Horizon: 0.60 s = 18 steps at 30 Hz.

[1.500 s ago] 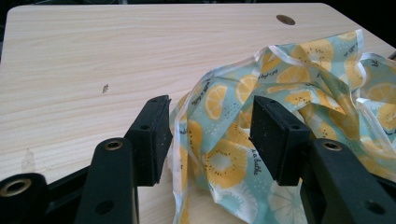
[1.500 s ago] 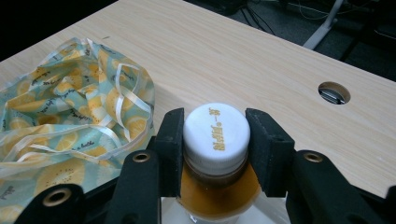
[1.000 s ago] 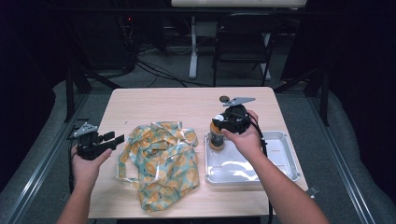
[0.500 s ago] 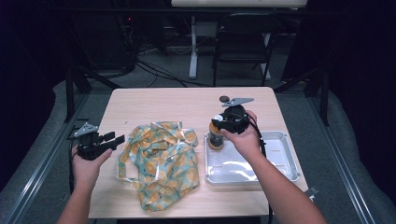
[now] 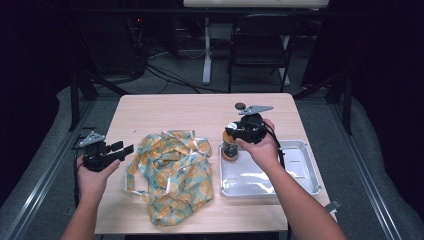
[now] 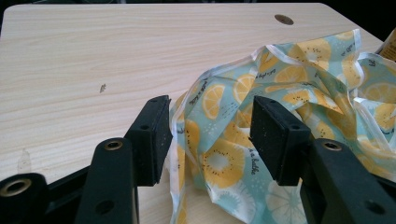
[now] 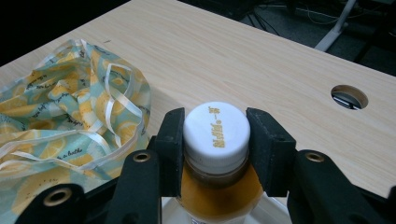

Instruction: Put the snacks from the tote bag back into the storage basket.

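I read 2 grippers | left gripper: jaws apart, 1 lemon-print bag just beyond fingers | right gripper: clamped on 1 bottle cap, over 1 tray | 1 table

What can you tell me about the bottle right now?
The bottle is small, of clear plastic as it looks, filled with amber liquid, with a white screw cap bearing gold print. It stands upright at the near-left corner of the tray; whether its base rests on it I cannot tell. The right gripper is shut on it, its pads pressed against both sides of the cap and neck. The cloth lies just beside it.
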Each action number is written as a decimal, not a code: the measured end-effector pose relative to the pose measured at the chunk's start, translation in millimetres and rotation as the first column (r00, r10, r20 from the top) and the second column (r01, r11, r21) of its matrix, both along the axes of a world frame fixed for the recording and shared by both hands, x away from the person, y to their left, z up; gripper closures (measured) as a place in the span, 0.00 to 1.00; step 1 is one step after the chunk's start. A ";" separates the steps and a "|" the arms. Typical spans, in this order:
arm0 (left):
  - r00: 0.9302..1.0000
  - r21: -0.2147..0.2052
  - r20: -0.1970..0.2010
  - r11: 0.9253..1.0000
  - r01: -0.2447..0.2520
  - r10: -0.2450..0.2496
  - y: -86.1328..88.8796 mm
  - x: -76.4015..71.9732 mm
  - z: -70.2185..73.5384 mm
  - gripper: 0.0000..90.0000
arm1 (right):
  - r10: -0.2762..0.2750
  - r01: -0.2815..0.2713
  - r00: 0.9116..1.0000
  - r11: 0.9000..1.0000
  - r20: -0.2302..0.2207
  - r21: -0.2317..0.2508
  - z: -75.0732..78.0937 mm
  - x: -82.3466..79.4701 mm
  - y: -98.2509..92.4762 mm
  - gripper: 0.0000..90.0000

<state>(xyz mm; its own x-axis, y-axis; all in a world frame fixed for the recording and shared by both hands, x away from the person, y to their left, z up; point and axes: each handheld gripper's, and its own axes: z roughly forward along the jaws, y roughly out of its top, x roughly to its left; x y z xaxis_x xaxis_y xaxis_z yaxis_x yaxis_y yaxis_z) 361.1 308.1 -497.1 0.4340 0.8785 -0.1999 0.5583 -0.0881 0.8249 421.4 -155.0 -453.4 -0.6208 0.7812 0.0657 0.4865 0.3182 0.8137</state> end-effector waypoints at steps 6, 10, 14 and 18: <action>1.000 -0.001 0.001 1.000 -0.002 0.002 0.5 0.0 0.1 0.54 | -0.013 0.013 1.000 1.000 0.000 0.011 -0.6 -0.6 -0.4 0.65; 1.000 -0.001 0.002 1.000 -0.002 0.002 1.1 -0.2 0.5 0.54 | -0.012 0.012 1.000 1.000 0.002 0.010 -0.9 -0.6 0.0 0.65; 1.000 -0.001 0.000 1.000 -0.002 0.002 1.4 -0.1 0.4 0.54 | -0.015 0.015 1.000 1.000 0.000 0.013 -0.8 -0.6 -0.1 0.65; 1.000 0.003 -0.002 1.000 -0.003 0.003 1.8 -0.1 0.7 0.53 | -0.018 0.018 1.000 1.000 -0.004 0.015 -0.6 -0.6 0.0 0.64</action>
<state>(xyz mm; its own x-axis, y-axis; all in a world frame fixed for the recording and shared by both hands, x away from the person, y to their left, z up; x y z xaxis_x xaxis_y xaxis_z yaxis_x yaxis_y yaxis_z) 361.0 309.9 -496.5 0.4309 0.8802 -0.1986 0.5603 -0.0885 0.8235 420.9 -155.0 -454.0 -0.6064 0.7911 0.0801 0.4951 0.2968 0.8166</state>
